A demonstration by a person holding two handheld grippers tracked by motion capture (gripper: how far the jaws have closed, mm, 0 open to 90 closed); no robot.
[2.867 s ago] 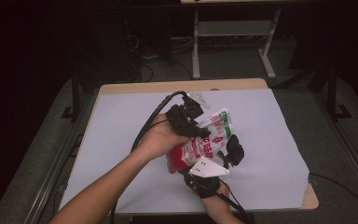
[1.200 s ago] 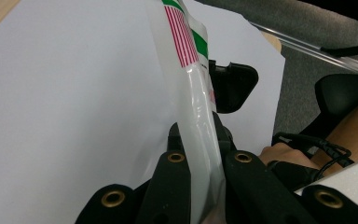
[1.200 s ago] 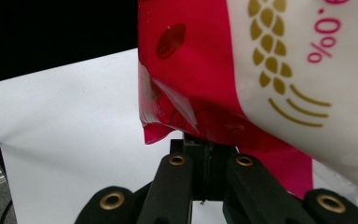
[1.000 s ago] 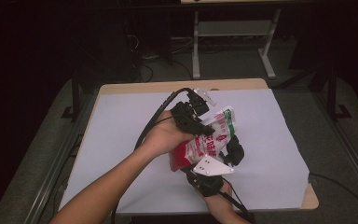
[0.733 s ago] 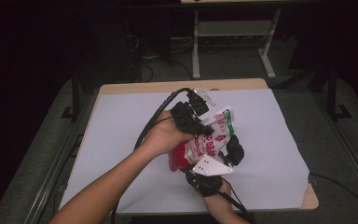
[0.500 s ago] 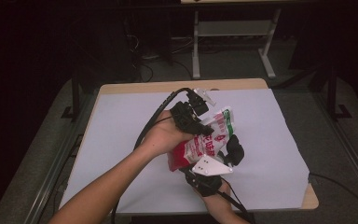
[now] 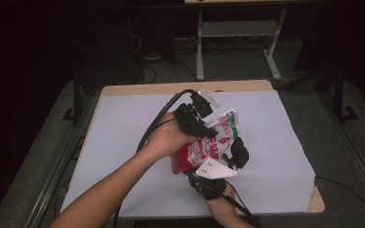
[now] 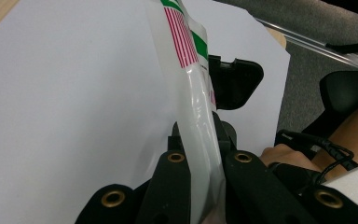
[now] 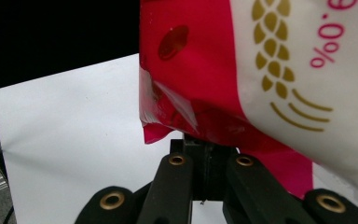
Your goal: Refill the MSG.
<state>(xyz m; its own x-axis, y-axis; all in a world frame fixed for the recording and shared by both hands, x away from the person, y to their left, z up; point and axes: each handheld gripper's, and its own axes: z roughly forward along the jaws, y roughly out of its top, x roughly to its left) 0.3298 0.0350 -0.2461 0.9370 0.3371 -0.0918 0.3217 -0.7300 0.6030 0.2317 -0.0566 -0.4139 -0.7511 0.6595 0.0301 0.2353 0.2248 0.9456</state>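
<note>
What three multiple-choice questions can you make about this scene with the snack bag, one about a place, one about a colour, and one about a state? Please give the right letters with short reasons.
1. Where is the bag?
A. Flat on the white table cover
B. Held up between the two grippers, above the table
C. On the floor

2. What colour is the bag's bottom end?
A. Red
B. Blue
C. Black

3. How stands the left gripper?
A. Wide open, apart from the bag
B. Shut on the bag's clear top edge
C. Lying on the table

Answers:
1 B: in the high view the bag hangs between the left gripper and the right gripper, over the white table cover.
2 A: the right gripper view shows the red lower corner.
3 B: the left gripper view shows both fingers pressed on the clear plastic strip.
</note>
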